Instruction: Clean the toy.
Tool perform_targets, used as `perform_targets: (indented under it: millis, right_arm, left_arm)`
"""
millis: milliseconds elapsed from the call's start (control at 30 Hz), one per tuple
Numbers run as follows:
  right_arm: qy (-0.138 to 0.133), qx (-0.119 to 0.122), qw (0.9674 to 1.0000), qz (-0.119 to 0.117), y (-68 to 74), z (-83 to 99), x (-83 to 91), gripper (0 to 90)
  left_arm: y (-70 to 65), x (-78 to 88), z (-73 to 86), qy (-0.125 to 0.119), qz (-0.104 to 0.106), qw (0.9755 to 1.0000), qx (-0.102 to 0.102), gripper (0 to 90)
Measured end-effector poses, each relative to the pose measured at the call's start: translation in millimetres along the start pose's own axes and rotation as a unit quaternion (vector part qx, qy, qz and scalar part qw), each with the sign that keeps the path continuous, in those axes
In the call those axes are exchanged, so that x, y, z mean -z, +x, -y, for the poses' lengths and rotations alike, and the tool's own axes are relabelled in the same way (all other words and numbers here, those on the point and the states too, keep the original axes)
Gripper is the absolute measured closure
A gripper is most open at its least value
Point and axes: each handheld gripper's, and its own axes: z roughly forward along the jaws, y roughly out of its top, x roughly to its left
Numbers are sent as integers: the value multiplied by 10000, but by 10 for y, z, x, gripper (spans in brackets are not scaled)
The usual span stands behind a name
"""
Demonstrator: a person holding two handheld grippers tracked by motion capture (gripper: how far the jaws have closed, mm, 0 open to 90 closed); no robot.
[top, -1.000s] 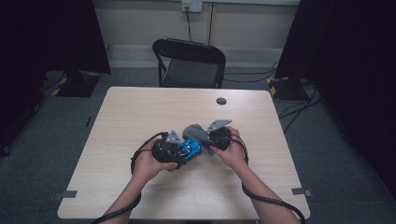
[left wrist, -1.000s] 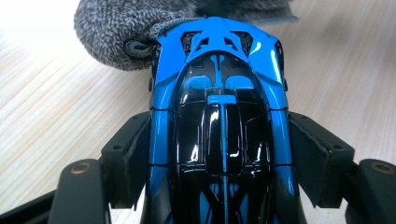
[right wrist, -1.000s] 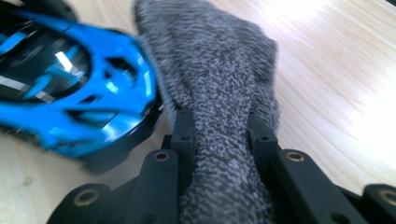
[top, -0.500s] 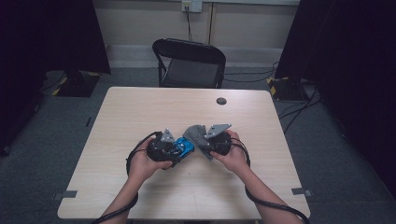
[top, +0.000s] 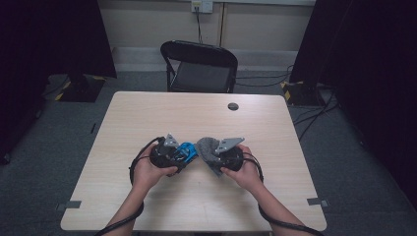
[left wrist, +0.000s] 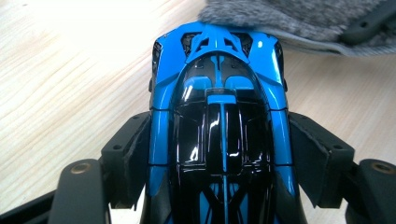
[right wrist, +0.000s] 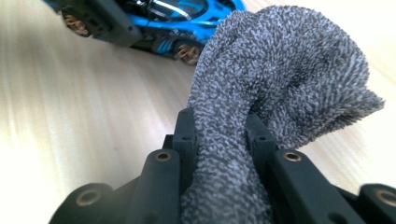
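Observation:
A glossy blue and black toy car (left wrist: 219,126) sits between the jaws of my left gripper (left wrist: 219,154), whose pads press on both of its sides. In the high view the toy car (top: 187,151) lies low over the table's front middle, with the left gripper (top: 183,153) shut on it. My right gripper (right wrist: 219,135) is shut on a grey fluffy cloth (right wrist: 280,74), which bunches up above its jaws. In the high view the right gripper (top: 212,156) holds the cloth (top: 206,146) right beside the car's nose. The cloth (left wrist: 289,16) touches the car's front end.
The wooden table (top: 196,113) has a small dark round cap (top: 233,106) near its far edge. A black folding chair (top: 200,66) stands behind the table. Cables trail from both grippers toward the table's front edge.
Both hands with the car and the cloth have drifted slightly toward the table's front edge. The cloth stays at the car's nose. Both grips are unchanged.

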Motion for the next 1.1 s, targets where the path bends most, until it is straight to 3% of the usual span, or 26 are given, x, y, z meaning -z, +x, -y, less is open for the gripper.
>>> perform_targets:
  millis: [367, 633, 867, 967, 1100]
  right_arm:
    - [3, -118, 9997, -222, 46, 67, 42, 715]
    - [-247, -374, 9988, -191, -73, 105, 228, 716]
    - [-353, -617, 9964, 467, -325, -4, 351, 716]
    - [-328, -684, 9953, 599, -449, -78, 319, 716]
    - [-218, -643, 9960, 581, -532, -163, 197, 716]
  left_arm:
    - [109, 28, 52, -62, -74, 9998, 188, 284]
    - [111, 67, 40, -142, -82, 9997, 208, 284]
    - [2, 45, -25, -152, 82, 9999, -3, 284]
    - [-70, 33, -78, -191, 191, 9996, -123, 284]
    - [-157, 32, -136, -254, 321, 9988, -276, 284]
